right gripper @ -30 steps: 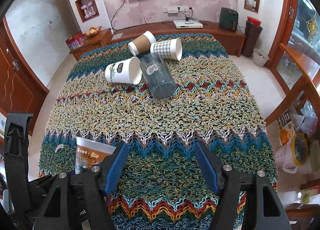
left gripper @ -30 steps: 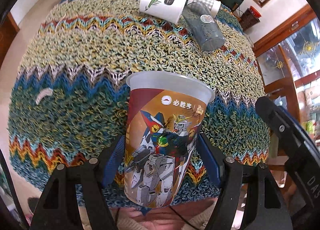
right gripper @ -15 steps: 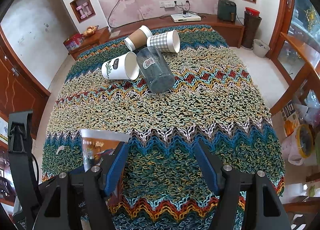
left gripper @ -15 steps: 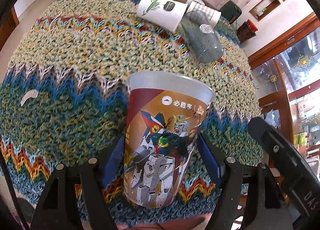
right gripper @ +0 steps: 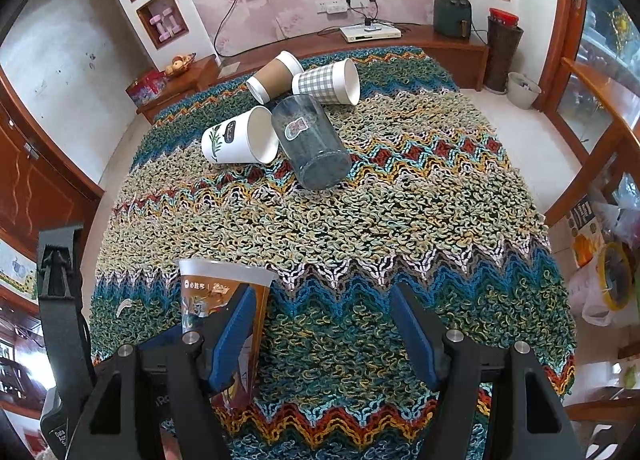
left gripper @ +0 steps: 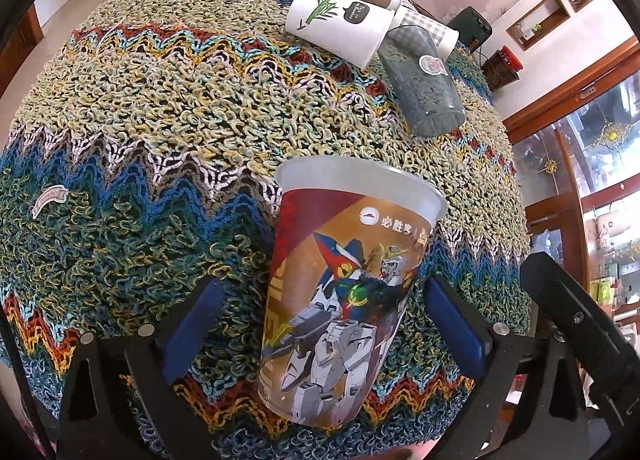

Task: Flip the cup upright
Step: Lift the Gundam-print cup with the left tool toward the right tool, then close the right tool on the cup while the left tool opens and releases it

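A tall plastic cup with a robot picture on red and gold [left gripper: 344, 300] stands upright on the woolly zigzag blanket [left gripper: 168, 132] that covers the table. Its open mouth faces up. In the left wrist view the cup sits at about 6 o'clock, near the front edge of the blanket.

The left gripper [left gripper: 320, 324] is wide open. Its blue pads [left gripper: 192, 324] sit on each side of the cup with gaps showing, so it holds nothing.

The right gripper [right gripper: 322, 334] is wide open too and has nothing in it. In its view the robot cup [right gripper: 218, 300] is at about 8 o'clock, partly behind the left blue pad.

Far up the blanket, at about 12 o'clock in the right wrist view, four more cups lie on their sides in a bunch. There is a white paper cup with a green leaf [right gripper: 238, 140], a clear bluish plastic cup with a sticker [right gripper: 310, 144], a brown paper cup with white ends [right gripper: 272, 76] and a grey checked paper cup [right gripper: 326, 82]. The clear cup leans on the others.
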